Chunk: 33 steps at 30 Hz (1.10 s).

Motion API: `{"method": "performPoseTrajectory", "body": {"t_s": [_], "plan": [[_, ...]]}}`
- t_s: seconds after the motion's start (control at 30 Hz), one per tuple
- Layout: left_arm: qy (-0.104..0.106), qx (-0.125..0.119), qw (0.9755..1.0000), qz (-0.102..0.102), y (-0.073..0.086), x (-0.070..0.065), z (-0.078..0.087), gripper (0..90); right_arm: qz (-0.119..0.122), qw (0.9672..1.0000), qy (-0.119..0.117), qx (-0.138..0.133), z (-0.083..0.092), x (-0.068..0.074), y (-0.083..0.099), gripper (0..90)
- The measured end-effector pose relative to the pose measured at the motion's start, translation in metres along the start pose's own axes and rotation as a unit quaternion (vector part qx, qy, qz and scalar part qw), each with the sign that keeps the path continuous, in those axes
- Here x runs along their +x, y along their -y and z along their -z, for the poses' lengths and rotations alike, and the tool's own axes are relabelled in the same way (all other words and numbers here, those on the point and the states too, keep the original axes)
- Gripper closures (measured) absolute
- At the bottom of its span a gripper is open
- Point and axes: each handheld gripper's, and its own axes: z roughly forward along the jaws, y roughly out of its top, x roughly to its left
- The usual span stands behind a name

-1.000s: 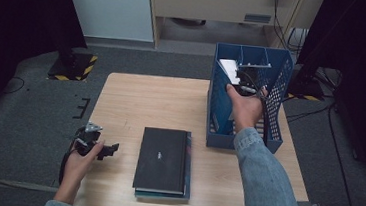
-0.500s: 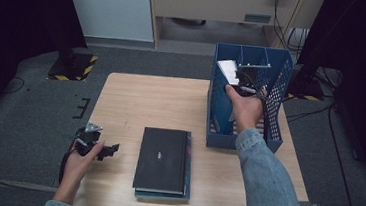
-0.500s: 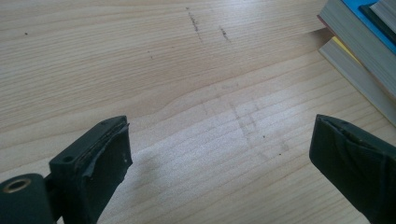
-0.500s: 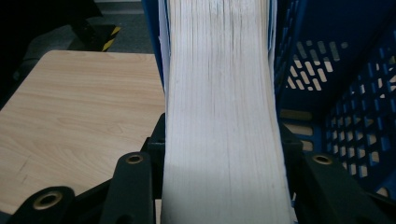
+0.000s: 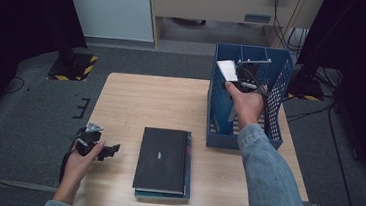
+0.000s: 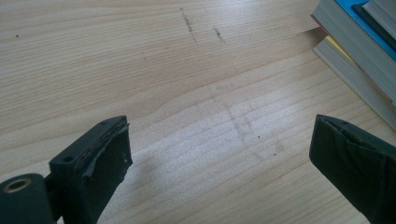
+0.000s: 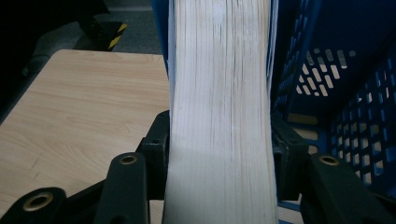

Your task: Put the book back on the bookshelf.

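Observation:
A thick book (image 7: 219,70) with white page edges stands upright in the left part of the blue mesh basket (image 5: 274,136). My right gripper (image 7: 219,154) has a jaw on each side of it. The jaws have just been opening, and the pads still lie against the covers with no gap I can see. From the high view the right gripper (image 5: 245,82) is inside the basket, with the book's top (image 5: 226,69) beside it. My left gripper (image 5: 110,150) rests low over the table's front left, open and empty (image 6: 219,158).
A stack of books (image 5: 162,159) with a black cover on top lies flat at the table's front middle, its edges (image 6: 359,42) just to the right of the left gripper. The wooden table (image 5: 146,100) is bare behind it. Cables hang beyond the basket.
The right hand and the book have barely shifted inside the basket. The left hand has stayed where it was.

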Motion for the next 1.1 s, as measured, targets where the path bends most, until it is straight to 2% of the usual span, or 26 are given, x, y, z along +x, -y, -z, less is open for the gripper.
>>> {"method": "performPoseTrajectory", "body": {"t_s": [0.33,0.47,0.63,0.87,1.1], "plan": [[0.002,0.002,1.0,-0.004,0.0,-0.0002,-0.0004,5.1,0.0,1.0,0.002,0.004,-0.0033,0.0021,-0.0045,50.6],[0.003,0.005,1.0,-0.006,0.0,-0.001,-0.0007,5.1,-0.002,1.0,-0.001,0.003,-0.0037,0.001,-0.0044,54.3],[0.003,0.005,1.0,-0.006,0.0001,-0.0016,-0.0015,5.1,-0.008,0.9999,0.007,0.003,-0.002,0.0,-0.0054,57.3],[0.004,0.007,0.9999,-0.008,0.0001,-0.0013,-0.002,5.2,-0.023,0.9994,0.023,-0.012,-0.0008,0.0003,-0.0051,59.0],[0.004,0.007,0.9999,-0.008,0.0002,-0.0013,-0.0019,5.2,-0.024,0.999,0.033,-0.018,-0.0012,0.0029,-0.0099,59.4]]}}
